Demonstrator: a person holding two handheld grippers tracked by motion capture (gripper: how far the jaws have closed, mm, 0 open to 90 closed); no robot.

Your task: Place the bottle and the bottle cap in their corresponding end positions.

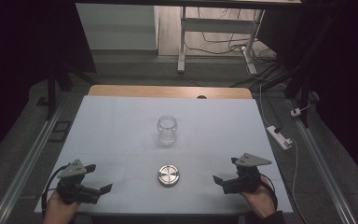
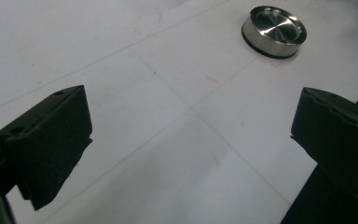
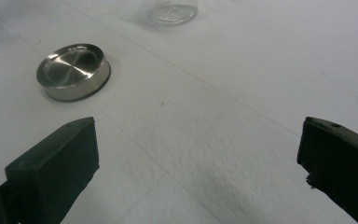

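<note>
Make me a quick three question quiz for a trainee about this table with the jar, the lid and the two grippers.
1. True or false: the metal lid sits on the glass jar.
2. Which thing lies nearer the person: A the jar, B the lid?
3. Fill in: the jaws of the left gripper and the right gripper both stand ____.

Key
1. False: the lid lies on the white table, apart from the jar.
2. B.
3. Open, with nothing between them.
</note>
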